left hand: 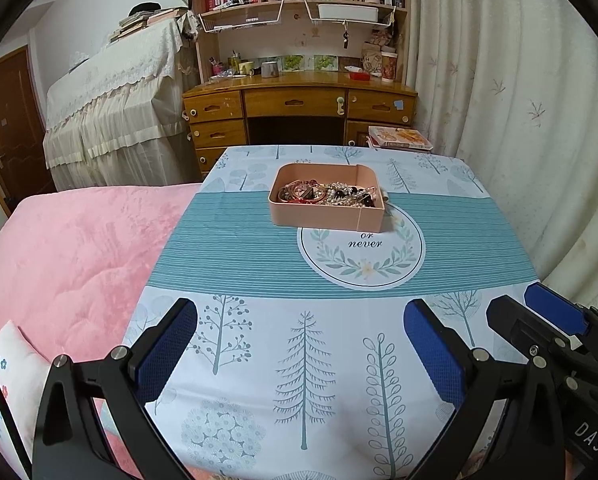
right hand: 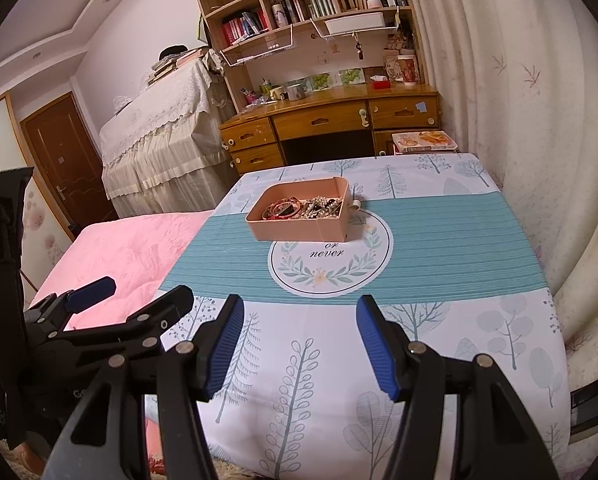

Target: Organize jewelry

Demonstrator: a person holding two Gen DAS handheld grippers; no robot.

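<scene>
Covering the whole top of the table, a smooth printed tablecloth [left hand: 259, 360] in white and pale blue, patterned with line-drawn trees and crossed by a band of thin teal stripes, ran out to edges visible on every side: the left edge met a quilted pink plush bedspread [left hand: 71, 248], the right edge lay close to a cream pleated curtain with faint leaf prints [left hand: 519, 120], and the far edge stopped short of a glossy wooden desk with drawers and a bookshelf hutch [left hand: 295, 100]. Most of the cloth was bare, with a wide open stretch between the near edge and the centre. A round white medallion [left hand: 363, 256] ringed with a leaf wreath and bearing the words "or never" sat in the striped band. Overlapping its far rim stood a shallow pink rectangular tray with rounded corners and matte sides [left hand: 323, 212], well away from both tools. Inside lay a tangled heap of jewelry [left hand: 327, 194]: reddish and rose-gold bangles toward the left, pale beaded strands and dark pieces toward the right. The left gripper [left hand: 299, 348], black-framed with ribbed blue pads, hung above the near cloth with jaws wide apart and nothing between them; the right gripper [right hand: 299, 344] did likewise, jaws parted and empty.
</scene>
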